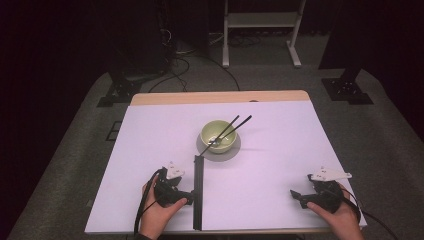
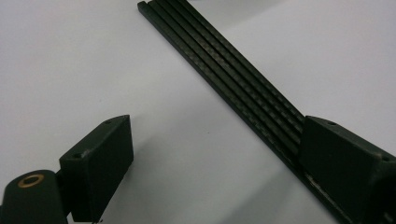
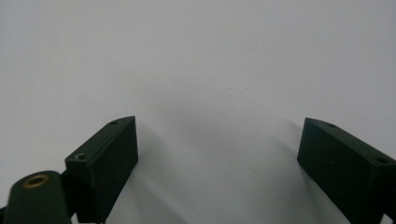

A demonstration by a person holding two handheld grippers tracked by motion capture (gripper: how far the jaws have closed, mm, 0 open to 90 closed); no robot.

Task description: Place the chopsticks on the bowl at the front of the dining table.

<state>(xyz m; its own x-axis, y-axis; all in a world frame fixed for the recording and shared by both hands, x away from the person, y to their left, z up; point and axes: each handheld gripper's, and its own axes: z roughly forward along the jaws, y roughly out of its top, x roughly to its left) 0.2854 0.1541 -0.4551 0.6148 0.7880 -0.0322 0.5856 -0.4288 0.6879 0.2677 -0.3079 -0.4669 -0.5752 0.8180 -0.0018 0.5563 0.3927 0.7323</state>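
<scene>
A pale green bowl (image 1: 218, 136) sits on a grey saucer (image 1: 235, 149) near the table's middle, with two black chopsticks (image 1: 231, 126) leaning in it. In front of the bowl a long black ribbed bar (image 1: 198, 192) lies flat and reaches the near edge. My left gripper (image 1: 188, 197) rests on the table against the bar's left side. It is open (image 2: 210, 163), and the bar (image 2: 233, 70) runs diagonally past its right jaw, outside the gap. At the front right my right gripper (image 1: 296, 196) points left. Its jaws stand open (image 3: 217, 163) over bare white table.
The white table top (image 1: 280, 150) has a wooden strip (image 1: 220, 97) along its far edge. Beyond it on the dark carpet stand a white frame (image 1: 261, 30), black stand feet (image 1: 345, 87) and cables (image 1: 180, 65).
</scene>
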